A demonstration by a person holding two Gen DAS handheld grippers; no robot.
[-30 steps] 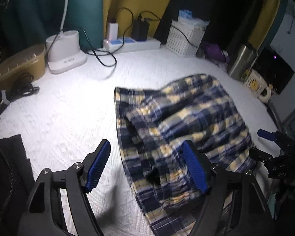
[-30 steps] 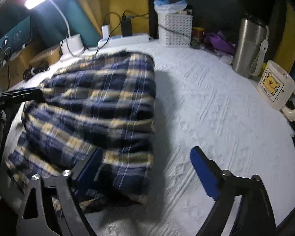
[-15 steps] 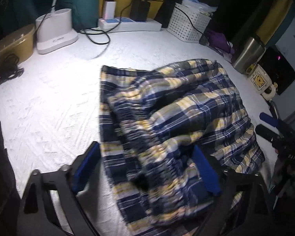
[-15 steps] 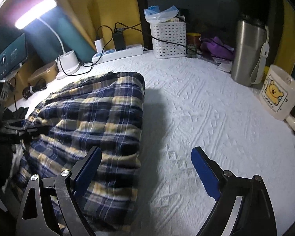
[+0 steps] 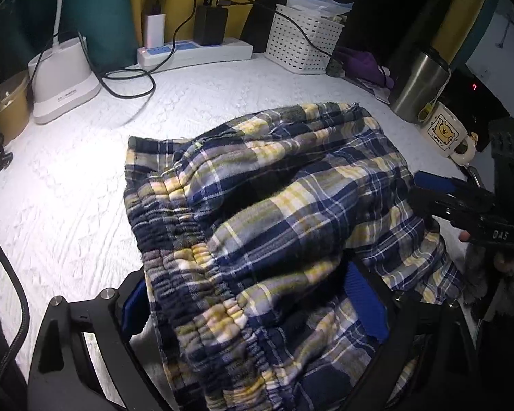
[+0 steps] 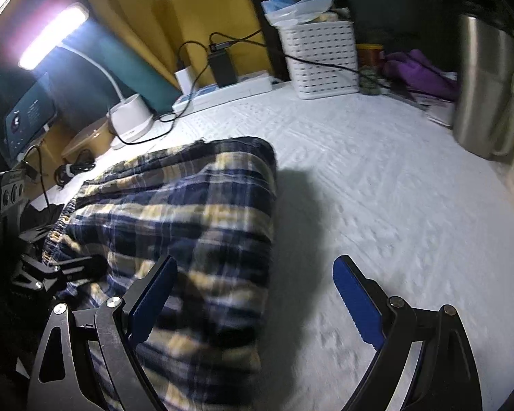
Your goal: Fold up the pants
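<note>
Blue, yellow and grey plaid pants (image 5: 274,212) lie bunched on the white quilted surface (image 5: 68,188), the elastic waistband toward the left wrist camera. My left gripper (image 5: 253,308) is open, its blue pads on either side of the waistband, with cloth lying between and over them. In the right wrist view the pants (image 6: 195,212) lie left of centre. My right gripper (image 6: 253,301) is open at the pants' right edge, left pad over the cloth, right pad over bare surface. The right gripper also shows in the left wrist view (image 5: 462,202).
At the back stand a white lamp base (image 5: 63,78), a power strip with chargers (image 5: 195,53), a white basket (image 5: 303,46), and purple cloth (image 5: 363,65). A steel tumbler (image 5: 419,84) and bear mug (image 5: 445,133) stand at right. A brown container (image 5: 13,106) sits left.
My left gripper has moved forward over the pants, so the waistband now lies between its pads. My right gripper has shifted along the pants' right edge; both stay open.
</note>
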